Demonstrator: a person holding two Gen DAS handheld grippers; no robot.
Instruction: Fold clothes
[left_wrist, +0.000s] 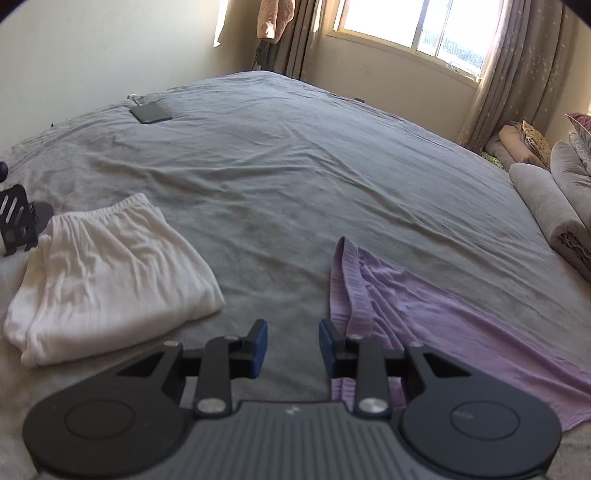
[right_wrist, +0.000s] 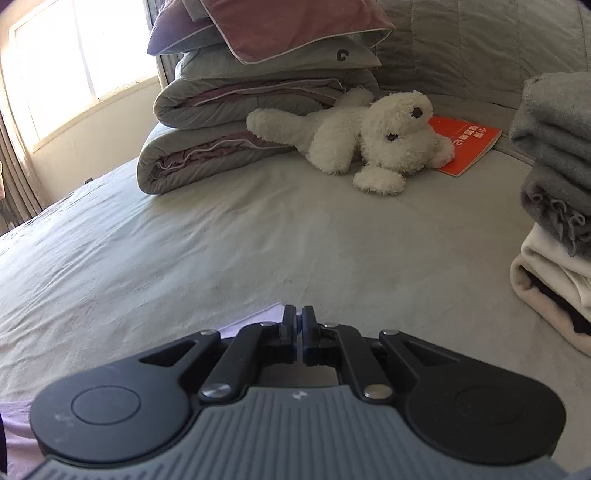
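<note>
2 grippers — left gripper (left_wrist: 293, 347) wide, right gripper (right_wrist: 298, 334) pinched

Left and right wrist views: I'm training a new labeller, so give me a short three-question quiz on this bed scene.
1. True or false: the left gripper has its fingers apart.
2. Which garment lies already folded on the bed? A) white garment B) lilac garment C) neither
3. Fill in: the plush toy lies partly on an orange ____.

Key:
1. True; nothing sits between them.
2. A; the lilac one is spread out, creased.
3. Book.

The right gripper is shut; whether it pinches lilac cloth cannot be told.
</note>
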